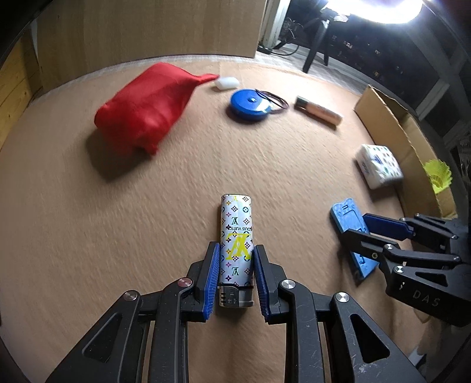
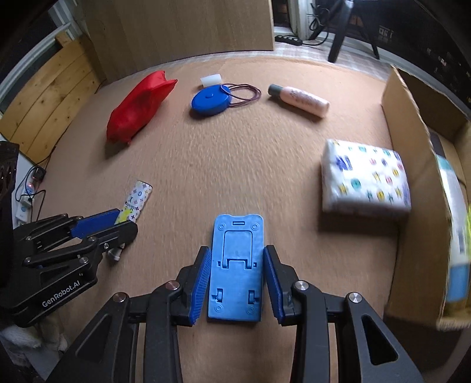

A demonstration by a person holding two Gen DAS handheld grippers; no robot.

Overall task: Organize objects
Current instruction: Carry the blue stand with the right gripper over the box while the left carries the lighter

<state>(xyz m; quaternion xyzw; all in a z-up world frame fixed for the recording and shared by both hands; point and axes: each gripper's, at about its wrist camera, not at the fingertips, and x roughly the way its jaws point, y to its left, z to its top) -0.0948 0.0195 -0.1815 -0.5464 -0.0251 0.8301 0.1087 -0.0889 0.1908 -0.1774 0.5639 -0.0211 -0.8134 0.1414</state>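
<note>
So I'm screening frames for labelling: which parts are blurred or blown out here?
Left wrist view: blown-out light at the top right; red pouch and tissue pack smeared, lighter sharp. Right wrist view: cardboard box and its contents streaked; blue phone stand crisp.

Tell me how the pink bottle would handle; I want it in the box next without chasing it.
The pink bottle lies on its side and looks round, so a nudge would likely roll it across the mat. Its smooth, slightly glossy body may slip between pads; gripping across the middle seems safest. It looks like rigid plastic, probably light and not fragile.
</note>
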